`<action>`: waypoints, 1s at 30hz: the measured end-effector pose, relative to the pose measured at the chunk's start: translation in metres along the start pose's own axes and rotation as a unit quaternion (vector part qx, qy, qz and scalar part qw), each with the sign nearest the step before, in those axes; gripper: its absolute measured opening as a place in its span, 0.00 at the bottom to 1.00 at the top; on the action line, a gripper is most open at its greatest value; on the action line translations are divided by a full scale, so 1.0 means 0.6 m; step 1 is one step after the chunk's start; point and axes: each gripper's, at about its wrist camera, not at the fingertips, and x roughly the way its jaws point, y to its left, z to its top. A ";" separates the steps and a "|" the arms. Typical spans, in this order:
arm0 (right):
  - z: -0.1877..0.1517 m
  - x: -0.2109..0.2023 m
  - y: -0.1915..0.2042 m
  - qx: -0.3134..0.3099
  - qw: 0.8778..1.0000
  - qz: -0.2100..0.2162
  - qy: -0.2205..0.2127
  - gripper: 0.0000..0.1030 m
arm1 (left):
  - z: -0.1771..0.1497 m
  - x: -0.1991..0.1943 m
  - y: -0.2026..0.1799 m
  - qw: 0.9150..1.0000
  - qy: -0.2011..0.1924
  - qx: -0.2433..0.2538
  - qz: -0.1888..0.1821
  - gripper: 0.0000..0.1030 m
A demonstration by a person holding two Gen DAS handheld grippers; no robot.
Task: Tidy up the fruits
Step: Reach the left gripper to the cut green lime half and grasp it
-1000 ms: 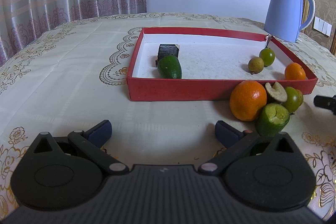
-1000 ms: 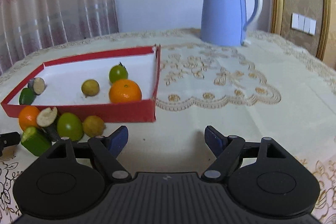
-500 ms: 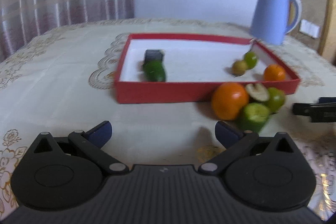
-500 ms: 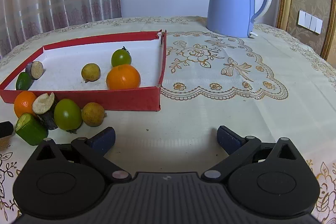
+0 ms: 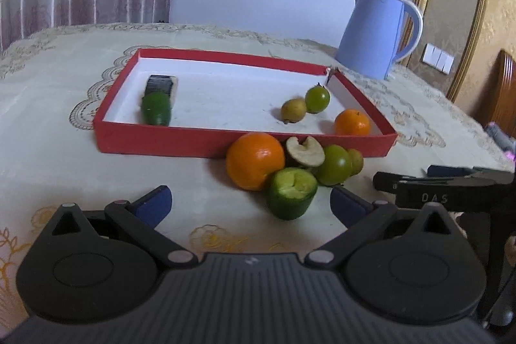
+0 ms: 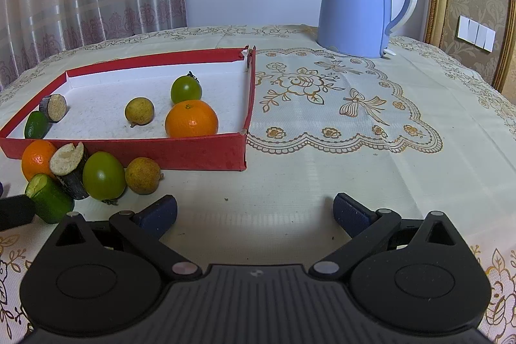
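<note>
Both my tools, left tool (image 5: 250, 202) and right tool (image 6: 254, 211), are wide open and empty, and the loose pile of fruit, with the cut green piece (image 5: 292, 197) lower centre against the red tray (image 5: 161, 145), will probably scatter across the table if I nudge the orange (image 5: 254, 160).

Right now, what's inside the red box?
Inside the red box are an orange, a green tomato, a small yellow-brown fruit, a green cucumber piece and a dark-skinned cut piece. The near wall hides a thin strip of floor.
</note>
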 end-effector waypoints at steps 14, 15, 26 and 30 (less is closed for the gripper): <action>0.001 -0.001 -0.001 0.002 1.000 0.002 0.000 1.00 | -0.005 0.027 -0.042 0.997 0.012 0.015 0.079 0.86; 0.001 -0.002 -0.001 0.002 1.000 0.002 -0.001 1.00 | -0.006 0.026 -0.044 0.997 0.011 0.019 0.077 0.82; 0.001 -0.003 -0.004 0.007 1.000 0.006 -0.003 1.00 | -0.009 0.019 -0.067 0.999 0.006 0.032 0.040 0.34; 0.002 -0.003 -0.004 0.007 1.000 0.006 -0.003 1.00 | -0.013 0.017 -0.062 0.999 0.000 0.030 0.028 0.28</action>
